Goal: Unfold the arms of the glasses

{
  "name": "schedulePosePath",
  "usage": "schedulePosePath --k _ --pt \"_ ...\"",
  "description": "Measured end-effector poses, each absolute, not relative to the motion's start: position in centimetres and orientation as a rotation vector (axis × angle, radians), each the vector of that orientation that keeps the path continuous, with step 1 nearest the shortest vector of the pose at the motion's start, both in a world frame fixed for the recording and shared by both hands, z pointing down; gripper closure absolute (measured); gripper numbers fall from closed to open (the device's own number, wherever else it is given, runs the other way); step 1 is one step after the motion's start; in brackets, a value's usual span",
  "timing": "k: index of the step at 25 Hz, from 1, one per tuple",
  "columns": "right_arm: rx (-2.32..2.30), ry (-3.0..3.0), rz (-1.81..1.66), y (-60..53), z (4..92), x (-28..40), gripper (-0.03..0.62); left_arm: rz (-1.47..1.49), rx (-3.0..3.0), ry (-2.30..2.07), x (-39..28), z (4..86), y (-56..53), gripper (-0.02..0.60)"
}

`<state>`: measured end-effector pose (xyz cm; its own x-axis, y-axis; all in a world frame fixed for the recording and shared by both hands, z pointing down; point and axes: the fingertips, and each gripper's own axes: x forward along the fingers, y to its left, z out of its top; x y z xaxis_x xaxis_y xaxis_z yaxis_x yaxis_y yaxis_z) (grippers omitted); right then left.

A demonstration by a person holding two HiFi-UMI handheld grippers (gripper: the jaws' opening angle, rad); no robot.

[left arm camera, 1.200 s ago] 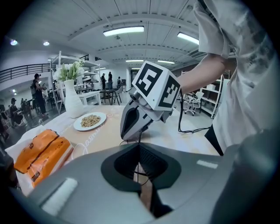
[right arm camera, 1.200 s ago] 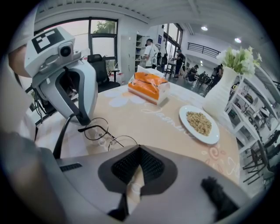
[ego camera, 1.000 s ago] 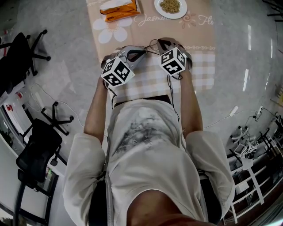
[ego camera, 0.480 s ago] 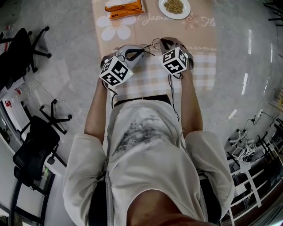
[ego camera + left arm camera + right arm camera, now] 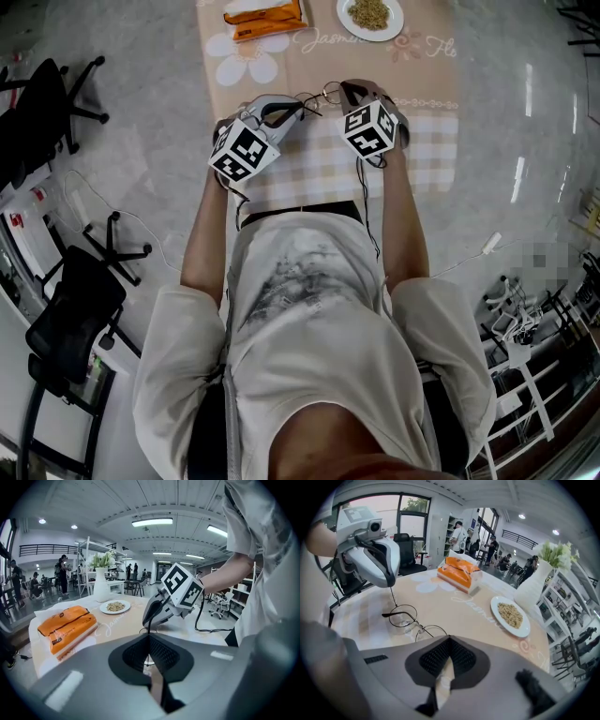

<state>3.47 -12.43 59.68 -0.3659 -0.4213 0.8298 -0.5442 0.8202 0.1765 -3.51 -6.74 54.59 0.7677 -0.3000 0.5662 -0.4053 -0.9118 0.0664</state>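
Observation:
Thin round wire glasses (image 5: 404,617) hang just above the checked tablecloth (image 5: 422,150), between my two grippers. My right gripper (image 5: 448,641) is shut on the frame's end beside the nearer lens. My left gripper (image 5: 389,584) comes in from the upper left in the right gripper view and is shut on the tip of one thin arm (image 5: 393,597). That arm stands out away from the far lens. In the head view the glasses (image 5: 323,94) sit between the left gripper (image 5: 302,108) and the right gripper (image 5: 345,87). In the left gripper view the left gripper (image 5: 149,639) pinches that dark wire.
An orange packet (image 5: 459,573) lies further back on the table, with a white plate of grains (image 5: 511,616) to its right. A white vase with flowers (image 5: 534,588) stands beyond the plate. Office chairs (image 5: 75,281) are on the floor to the left.
My left gripper has rolled a little and eased slightly leftward with the arm in it. The right gripper has held still on the frame.

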Motion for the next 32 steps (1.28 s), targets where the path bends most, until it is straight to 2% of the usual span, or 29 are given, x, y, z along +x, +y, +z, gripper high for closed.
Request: schedulePosePath --k 10,28,29,30,32 --pt "0.727 -2.002 0.133 -12.4 59.6 3.4 0.579 0.74 2.747 -0.612 -3.8 53.9 -7.7 0.575" --pt "0.722 -2.078 0.073 -10.3 58.0 2.1 0.576 0.732 2.741 -0.596 -3.4 53.8 -7.8 0.575" --pt "0.715 -2.083 0.075 -10.1 58.0 1.9 0.567 0.732 2.741 -0.596 -3.4 53.8 -7.8 0.575" --pt "0.706 -2.087 0.076 -9.9 58.0 1.8 0.524 0.732 2.742 -0.595 -3.4 53.8 -7.8 0.575" --pt "0.691 -2.095 0.072 -9.5 57.9 1.4 0.51 0.734 2.743 -0.596 -3.4 53.8 -7.8 0.575"
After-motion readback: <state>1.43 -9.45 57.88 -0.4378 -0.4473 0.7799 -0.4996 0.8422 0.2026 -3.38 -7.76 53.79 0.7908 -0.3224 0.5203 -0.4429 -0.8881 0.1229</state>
